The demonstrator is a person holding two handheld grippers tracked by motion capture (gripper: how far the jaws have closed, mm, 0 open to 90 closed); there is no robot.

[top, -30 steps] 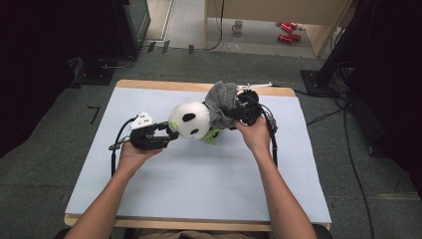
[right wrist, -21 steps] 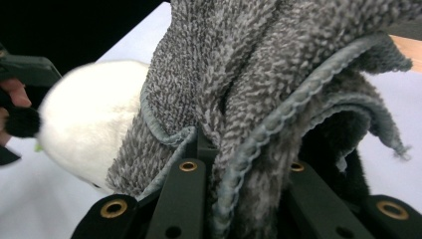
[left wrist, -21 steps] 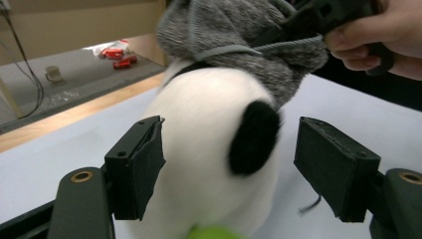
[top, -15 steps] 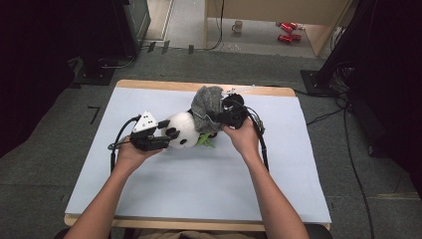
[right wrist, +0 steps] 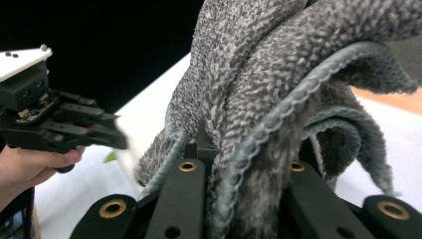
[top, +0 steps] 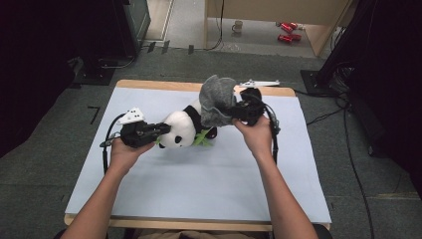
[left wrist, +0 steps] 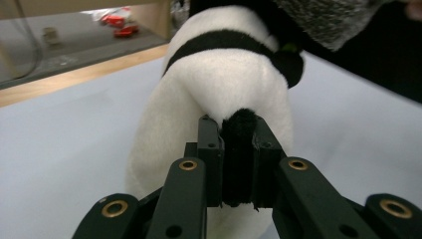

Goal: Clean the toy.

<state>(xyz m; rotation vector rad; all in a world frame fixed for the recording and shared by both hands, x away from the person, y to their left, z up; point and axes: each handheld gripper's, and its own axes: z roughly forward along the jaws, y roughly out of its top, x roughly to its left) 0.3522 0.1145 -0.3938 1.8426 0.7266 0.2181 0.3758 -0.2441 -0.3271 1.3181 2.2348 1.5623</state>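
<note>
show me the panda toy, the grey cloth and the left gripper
panda toy (top: 180, 128), high view, on its white head
grey cloth (top: 217, 99), high view, on its bunched middle
left gripper (top: 161, 129), high view, at its jaw tips

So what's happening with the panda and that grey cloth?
A person works at a table with a tool in each hand. The left tool has just closed and is now shut on a small black part of the plush panda, likely an ear or tail. The right tool is clamped on a bunched grey towel, held up over the panda's far end. The panda lies on the pale mat between them.
</note>
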